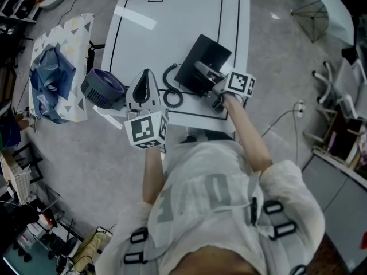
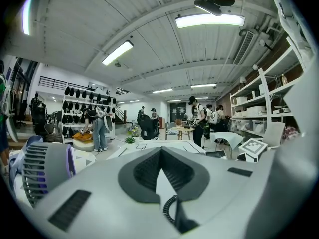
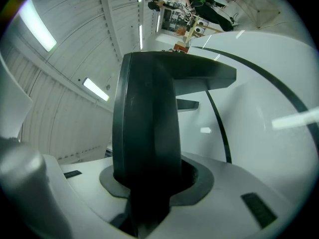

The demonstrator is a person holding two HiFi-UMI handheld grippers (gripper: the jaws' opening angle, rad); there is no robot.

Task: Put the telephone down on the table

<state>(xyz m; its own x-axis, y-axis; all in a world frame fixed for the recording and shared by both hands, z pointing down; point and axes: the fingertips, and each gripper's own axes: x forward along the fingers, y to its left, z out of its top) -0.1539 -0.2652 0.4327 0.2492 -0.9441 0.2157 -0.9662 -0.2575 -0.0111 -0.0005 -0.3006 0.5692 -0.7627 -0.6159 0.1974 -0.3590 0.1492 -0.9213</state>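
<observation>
The black telephone (image 1: pixel 202 57) is over the near right part of the white table (image 1: pixel 172 16). My right gripper (image 1: pixel 204 72) is shut on its near edge. In the right gripper view the dark body of the telephone (image 3: pixel 149 108) fills the space between the jaws of the right gripper (image 3: pixel 149 176). I cannot tell whether it rests on the table. Its coiled cord (image 1: pixel 171 91) lies in loops to its left. My left gripper (image 1: pixel 146 73) hovers beside the cord with its tips together and nothing pinched. Through the left gripper (image 2: pixel 160 152) I see the cord (image 2: pixel 171 210).
A purple-and-grey fan (image 1: pixel 103 88) stands at the table's left edge, close to the left gripper. Black lines (image 1: pixel 222 16) mark the tabletop, and a strip of white tape (image 1: pixel 137 18) lies at the far left. A patterned bag (image 1: pixel 57 67) sits on the floor left of the table.
</observation>
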